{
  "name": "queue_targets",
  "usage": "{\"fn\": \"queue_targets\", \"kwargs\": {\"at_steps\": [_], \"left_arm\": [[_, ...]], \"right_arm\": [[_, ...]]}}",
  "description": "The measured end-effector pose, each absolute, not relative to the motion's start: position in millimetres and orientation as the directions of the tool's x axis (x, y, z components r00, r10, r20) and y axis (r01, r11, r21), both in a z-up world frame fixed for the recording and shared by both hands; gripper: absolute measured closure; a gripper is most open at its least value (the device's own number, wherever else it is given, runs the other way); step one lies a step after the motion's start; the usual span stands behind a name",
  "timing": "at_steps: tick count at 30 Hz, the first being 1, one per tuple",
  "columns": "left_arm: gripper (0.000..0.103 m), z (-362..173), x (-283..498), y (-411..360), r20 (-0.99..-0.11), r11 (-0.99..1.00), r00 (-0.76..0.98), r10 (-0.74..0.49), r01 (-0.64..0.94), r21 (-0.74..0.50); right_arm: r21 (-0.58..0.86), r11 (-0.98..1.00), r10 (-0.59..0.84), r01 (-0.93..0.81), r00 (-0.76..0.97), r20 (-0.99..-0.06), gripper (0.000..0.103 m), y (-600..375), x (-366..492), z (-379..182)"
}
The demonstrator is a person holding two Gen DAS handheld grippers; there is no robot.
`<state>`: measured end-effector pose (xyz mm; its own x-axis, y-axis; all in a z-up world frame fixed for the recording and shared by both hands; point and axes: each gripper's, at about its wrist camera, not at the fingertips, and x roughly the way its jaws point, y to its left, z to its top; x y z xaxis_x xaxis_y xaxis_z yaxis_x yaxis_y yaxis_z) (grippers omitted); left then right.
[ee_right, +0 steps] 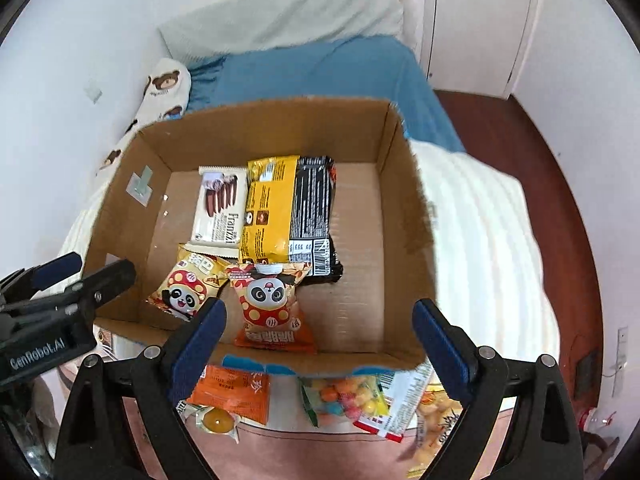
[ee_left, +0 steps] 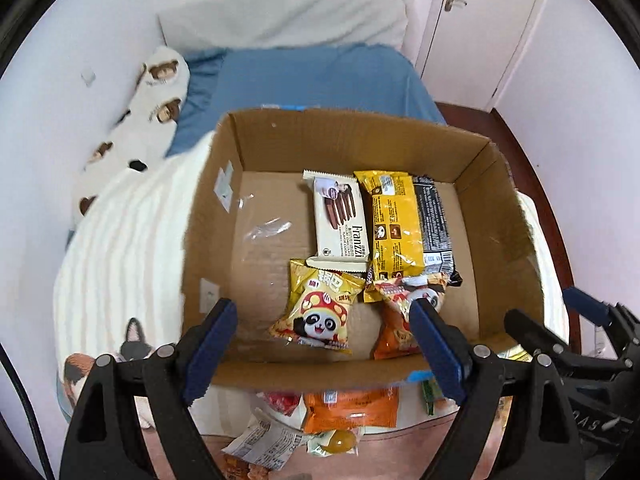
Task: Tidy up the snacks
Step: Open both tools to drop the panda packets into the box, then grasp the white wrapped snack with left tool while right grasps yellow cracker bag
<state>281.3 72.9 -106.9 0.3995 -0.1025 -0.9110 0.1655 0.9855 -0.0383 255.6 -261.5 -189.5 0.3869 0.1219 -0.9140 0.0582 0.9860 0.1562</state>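
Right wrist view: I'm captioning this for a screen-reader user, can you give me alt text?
An open cardboard box on a bed holds five snack packs: three long ones side by side at the back, two panda bags in front. The open, empty right gripper hovers at its near edge, above loose snacks. The left gripper shows at left.

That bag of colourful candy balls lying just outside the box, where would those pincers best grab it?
Probably by the green crimped end of the candy bag, coming from above on its left side. The bag lies flat and its middle bulges with round balls, while the seam is thin. A white packet overlaps its right side. The right gripper is open above it.
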Motion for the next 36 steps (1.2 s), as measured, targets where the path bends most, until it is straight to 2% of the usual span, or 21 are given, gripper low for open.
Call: {"fn": "queue_targets", "kwargs": {"at_steps": [5,15,21,26,31,34,36], "left_arm": [[0.015,-81.6,249.3,77.2,-0.884,0.984,0.453,-0.114,0.171,-0.039],[0.015,-39.6,201.7,85.1,-0.833,0.985,0.537,-0.134,0.164,-0.053],[0.015,-30.3,184.9,94.7,-0.831,0.988,0.539,-0.139,0.137,-0.077],[0.015,-60.8,180.0,119.8,-0.880,0.995,0.466,-0.095,0.055,-0.079],[0.015,-124.0,172.1,154.3,-0.949,0.996,0.311,-0.049,-0.051,-0.068],[0.015,-158.3,163.7,168.0,-0.967,0.997,0.256,0.016,-0.071,-0.002],[0.015,-179.1,159.1,173.0,-0.973,0.998,0.224,0.050,-0.058,0.037]], "right_arm": [[0.132,0.990,0.095,0.051,0.456,-0.885,0.007,-263.5,224.5,-161.3],[0.164,0.984,0.098,0.067,0.564,-0.820,0.007,-276.4,171.0,-108.5],[0.201,0.977,0.121,0.074,0.586,-0.801,0.007,-282.9,149.9,-91.0],[0.294,0.945,0.192,0.143,0.486,-0.853,0.007,-301.2,143.1,-128.1],[0.410,0.879,0.327,0.243,0.318,-0.890,0.007,-310.5,143.4,-208.8],[0.440,0.856,0.386,0.272,0.231,-0.893,0.007,-300.3,145.2,-257.1],[0.428,0.863,0.381,0.268,0.209,-0.900,0.018,-292.4,145.9,-275.3]]}}
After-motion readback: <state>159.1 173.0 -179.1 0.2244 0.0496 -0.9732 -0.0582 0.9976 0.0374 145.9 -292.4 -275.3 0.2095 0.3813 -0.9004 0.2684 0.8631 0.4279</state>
